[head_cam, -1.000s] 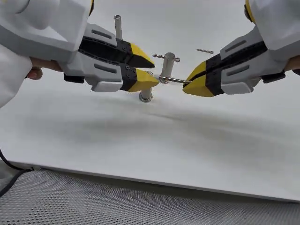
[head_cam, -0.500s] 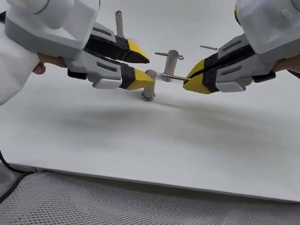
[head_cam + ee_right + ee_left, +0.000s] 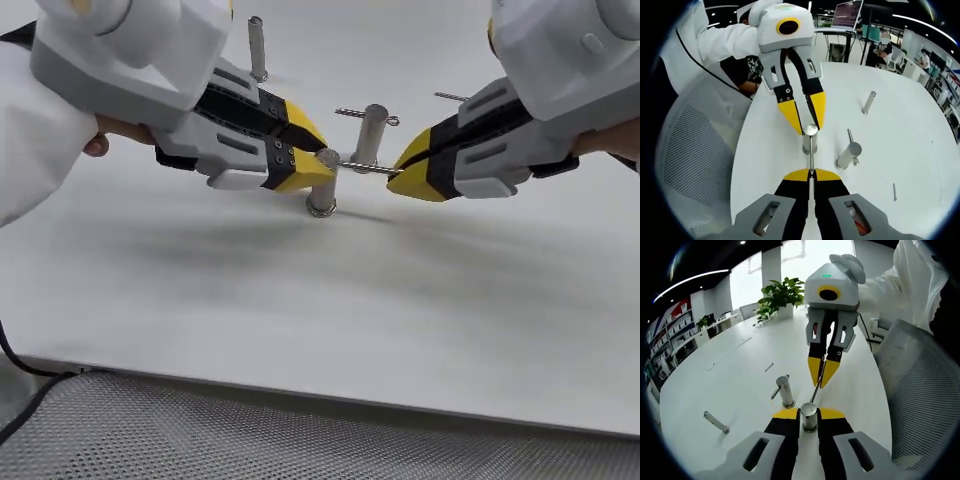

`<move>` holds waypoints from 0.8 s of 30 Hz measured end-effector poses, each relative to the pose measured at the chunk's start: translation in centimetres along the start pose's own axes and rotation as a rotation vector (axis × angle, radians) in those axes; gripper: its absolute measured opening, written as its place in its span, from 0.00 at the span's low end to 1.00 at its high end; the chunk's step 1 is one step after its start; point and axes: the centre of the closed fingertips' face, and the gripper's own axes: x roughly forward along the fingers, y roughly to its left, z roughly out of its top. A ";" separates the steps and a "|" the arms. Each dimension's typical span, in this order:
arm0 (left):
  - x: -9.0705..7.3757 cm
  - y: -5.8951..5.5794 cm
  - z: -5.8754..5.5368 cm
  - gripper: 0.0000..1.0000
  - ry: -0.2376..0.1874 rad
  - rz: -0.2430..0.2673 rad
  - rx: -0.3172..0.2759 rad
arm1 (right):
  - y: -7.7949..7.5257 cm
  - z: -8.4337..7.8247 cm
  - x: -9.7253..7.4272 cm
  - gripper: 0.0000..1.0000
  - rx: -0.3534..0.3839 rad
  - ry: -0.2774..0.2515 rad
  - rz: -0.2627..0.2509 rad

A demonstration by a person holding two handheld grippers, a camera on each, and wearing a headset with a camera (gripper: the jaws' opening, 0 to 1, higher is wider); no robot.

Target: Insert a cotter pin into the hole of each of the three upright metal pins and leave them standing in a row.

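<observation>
While my left claw [image 3: 324, 158] clenches the near upright pin [image 3: 321, 200] on the table [image 3: 350, 300] and my right claw [image 3: 399, 171] grasps the cotter pin [image 3: 365, 167] at its hole, I reckon a misaimed push bends it.

The jaws of the left gripper [image 3: 320, 155], spread wide a second earlier, narrowed around the head of the nearest upright pin [image 3: 321, 200]. The right gripper [image 3: 400, 172] brought its cotter pin [image 3: 368, 168] closer, until the tip met that pin's head where before a small gap had shown.
</observation>
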 end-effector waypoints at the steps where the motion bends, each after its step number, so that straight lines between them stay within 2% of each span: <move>1: 0.0 -0.1 0.0 0.10 -0.001 -0.002 -0.001 | 0.1 0.1 0.0 0.00 -0.002 -0.001 0.000; 13: 0.0 -0.3 0.1 0.10 -0.008 -0.013 -0.009 | 0.4 0.7 0.5 0.00 -0.020 -0.013 0.007; 24: 0.0 -0.4 0.2 0.10 -0.008 -0.017 -0.006 | 0.8 2.2 1.3 0.00 -0.037 -0.044 0.029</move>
